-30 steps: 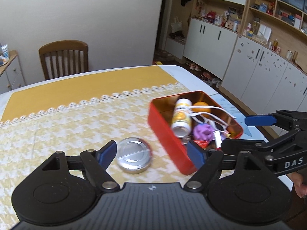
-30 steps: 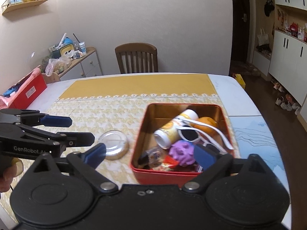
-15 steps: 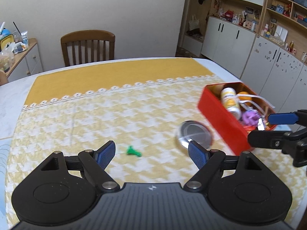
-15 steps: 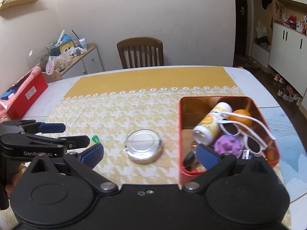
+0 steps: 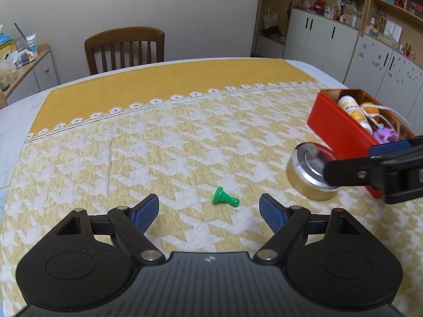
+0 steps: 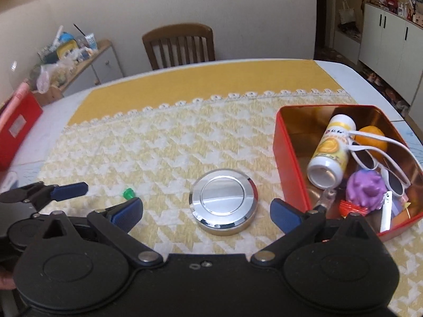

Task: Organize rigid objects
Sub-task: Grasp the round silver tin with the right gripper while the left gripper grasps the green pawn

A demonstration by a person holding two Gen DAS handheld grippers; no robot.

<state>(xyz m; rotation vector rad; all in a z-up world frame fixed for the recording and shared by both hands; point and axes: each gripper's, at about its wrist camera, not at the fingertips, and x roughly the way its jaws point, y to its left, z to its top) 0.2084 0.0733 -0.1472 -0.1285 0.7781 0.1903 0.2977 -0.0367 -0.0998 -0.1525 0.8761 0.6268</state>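
Note:
A small green pawn (image 5: 224,198) lies on its side on the yellow cloth, just ahead of my open, empty left gripper (image 5: 208,212); it also shows in the right wrist view (image 6: 128,193). A round chrome tin (image 6: 223,201) sits just ahead of my open, empty right gripper (image 6: 206,212); it also shows in the left wrist view (image 5: 310,174). A red tin box (image 6: 289,163) to its right holds a white bottle (image 6: 331,149), an orange, white sunglasses (image 6: 380,163) and a purple toy (image 6: 366,186).
A wooden chair (image 5: 124,49) stands at the table's far side. A side cabinet with clutter (image 6: 76,55) is at the left, white cupboards (image 5: 370,52) at the right. A red box (image 6: 15,129) sits off the table's left edge.
Both grippers swung left, away from the red box. The green pawn now lies between the left fingers, the chrome tin ahead of the right gripper. Both stayed open.

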